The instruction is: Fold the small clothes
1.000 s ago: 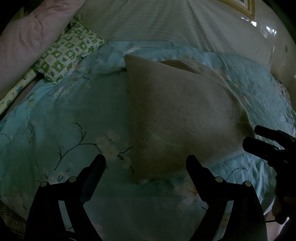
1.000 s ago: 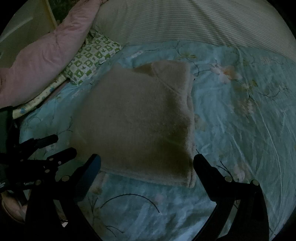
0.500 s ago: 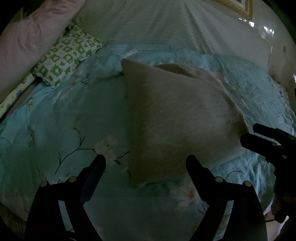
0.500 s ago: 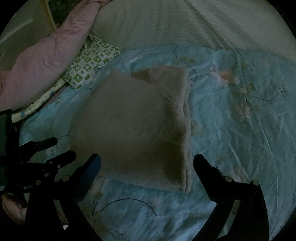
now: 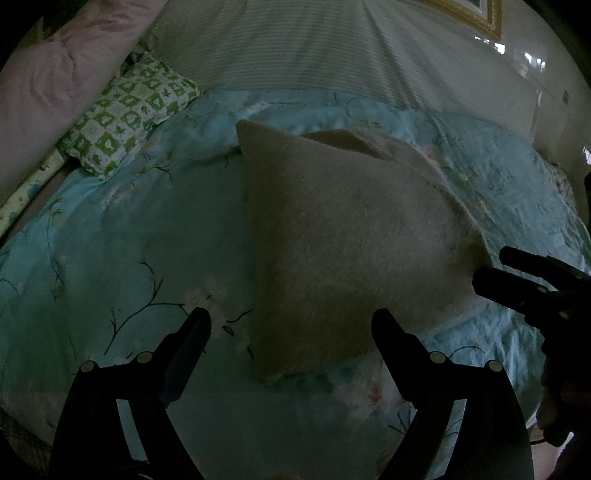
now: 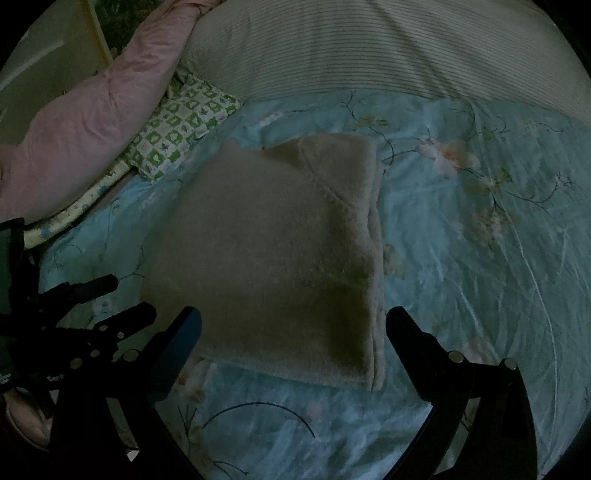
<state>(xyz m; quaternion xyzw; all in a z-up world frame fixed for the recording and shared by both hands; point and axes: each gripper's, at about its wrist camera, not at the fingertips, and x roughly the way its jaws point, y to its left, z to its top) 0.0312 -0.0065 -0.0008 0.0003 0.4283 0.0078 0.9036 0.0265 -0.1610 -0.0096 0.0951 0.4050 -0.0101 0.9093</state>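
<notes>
A beige fuzzy garment (image 5: pixel 343 236) lies folded flat into a rough rectangle on the light blue floral bedspread (image 5: pixel 122 236). It also shows in the right wrist view (image 6: pixel 280 254), with stacked folded edges along its right side. My left gripper (image 5: pixel 291 325) is open and empty, just short of the garment's near left corner. My right gripper (image 6: pixel 293 325) is open and empty, just short of the near right edge. Each gripper shows in the other's view: the right one (image 5: pixel 495 267) at the far right, the left one (image 6: pixel 129 299) at the far left.
A green-and-white checked pillow (image 5: pixel 129 110) and a pink quilt (image 6: pixel 88 122) lie at the back left. A striped cover (image 6: pixel 369 48) runs across the back. A gold picture frame (image 5: pixel 476 14) hangs on the wall. The scene is dim.
Both grippers have drawn back slightly from the garment, which now sits a little farther away in both views. The garment lies still and both grippers stay open.
</notes>
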